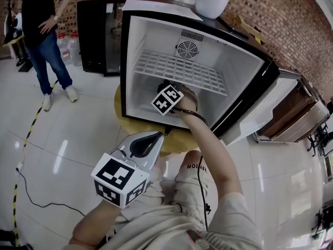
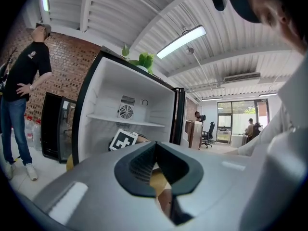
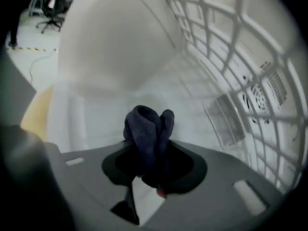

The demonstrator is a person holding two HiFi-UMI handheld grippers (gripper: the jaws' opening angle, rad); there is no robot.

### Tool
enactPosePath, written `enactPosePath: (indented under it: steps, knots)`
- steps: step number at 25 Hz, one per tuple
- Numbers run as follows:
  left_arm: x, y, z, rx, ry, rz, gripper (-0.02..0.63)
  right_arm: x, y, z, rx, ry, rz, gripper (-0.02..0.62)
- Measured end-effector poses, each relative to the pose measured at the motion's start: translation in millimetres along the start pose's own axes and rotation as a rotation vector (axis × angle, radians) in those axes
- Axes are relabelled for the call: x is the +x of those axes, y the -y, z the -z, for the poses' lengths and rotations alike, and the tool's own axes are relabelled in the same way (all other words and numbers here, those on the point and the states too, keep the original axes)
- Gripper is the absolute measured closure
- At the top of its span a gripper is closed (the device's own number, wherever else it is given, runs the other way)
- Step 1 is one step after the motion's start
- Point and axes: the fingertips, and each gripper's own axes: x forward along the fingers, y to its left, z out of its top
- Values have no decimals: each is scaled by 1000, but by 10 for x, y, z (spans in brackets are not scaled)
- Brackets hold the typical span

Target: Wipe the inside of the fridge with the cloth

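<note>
A dark navy cloth [image 3: 144, 129], soft and nubbly like terry, is being clamped between the fingers of the right gripper [image 3: 150, 165]. It is being bunched into two rounded folds that bulge out just ahead of the fingertips. This gripper is being held inside the lower compartment of the fridge [image 1: 136, 51], beneath the white wire shelf [image 1: 182, 69], whose square grid is being seen above and to the right of the fingers. Smooth, glossy white plastic is curving away beyond the cloth. The right gripper view is blurred, so whether the cloth is pressing on the liner cannot be told, though it appears very near it.

The fingers of the left gripper [image 2: 155, 153] are being held together with nothing between them, outside the cabinet and well short of its opening. Ahead of them the round fan grille [image 1: 186, 49] is being shown on the back wall, and the right gripper's marker cube [image 1: 167, 99] is partly blocking the lower compartment.

The fridge is being borne on a round yellowish table [image 1: 174, 139], its door [image 1: 265, 113] swung wide. A white plant pot [image 1: 210, 4] is standing on top. A person [image 1: 44, 30] is standing on the glossy tiles before a rough brick wall [image 1: 291, 20].
</note>
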Motion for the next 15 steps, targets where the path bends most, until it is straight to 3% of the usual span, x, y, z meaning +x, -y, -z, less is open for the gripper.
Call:
enactPosePath:
  steps: [3, 6, 10, 15]
  knots:
    - [20, -4, 25, -5, -5, 0, 601, -84, -374, -752, 85, 205, -182, 472]
    - [8, -7, 39, -12, -8, -4, 601, 62, -619, -1056, 108, 235, -252, 473]
    - [8, -37, 43, -18, -11, -4, 601, 218, -603, -791, 107, 126, -257, 475]
    - [18, -44, 45, -21, -12, -2, 601, 230, -174, 220, 132, -123, -155, 477]
